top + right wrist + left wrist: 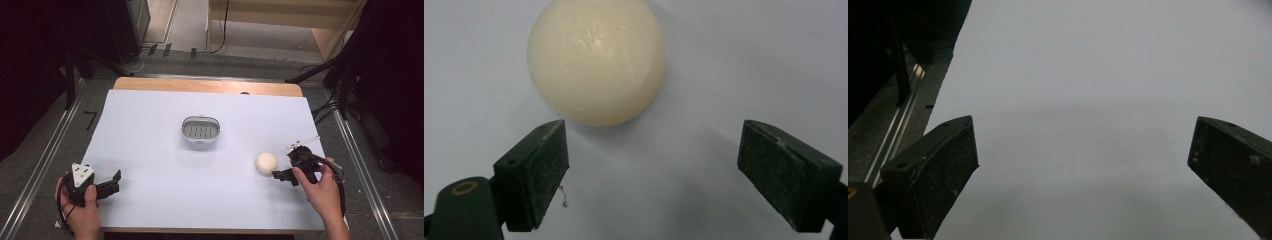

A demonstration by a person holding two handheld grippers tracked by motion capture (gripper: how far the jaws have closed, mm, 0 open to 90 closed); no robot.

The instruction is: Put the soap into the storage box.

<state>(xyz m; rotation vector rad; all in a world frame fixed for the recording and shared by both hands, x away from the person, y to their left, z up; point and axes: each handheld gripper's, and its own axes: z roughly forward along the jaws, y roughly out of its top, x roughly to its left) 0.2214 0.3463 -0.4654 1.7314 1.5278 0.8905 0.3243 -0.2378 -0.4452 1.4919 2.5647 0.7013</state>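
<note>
Two grippers are held over the white worktop (165, 200). The right gripper (654, 160) is seen with its fingers (536, 172) spread wide, nothing gripped; the cream round soap (596, 60) lies just ahead of them, apart from both, at about four o'clock from the grey basket (200, 129). The left gripper (1083, 165) is held near seven o'clock, fingers open over bare sheet.

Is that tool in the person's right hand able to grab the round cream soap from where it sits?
Probably yes. The right tool has its jaws wide apart, the cream soap lies just ahead of them, and only bare white sheet lies between.
</note>
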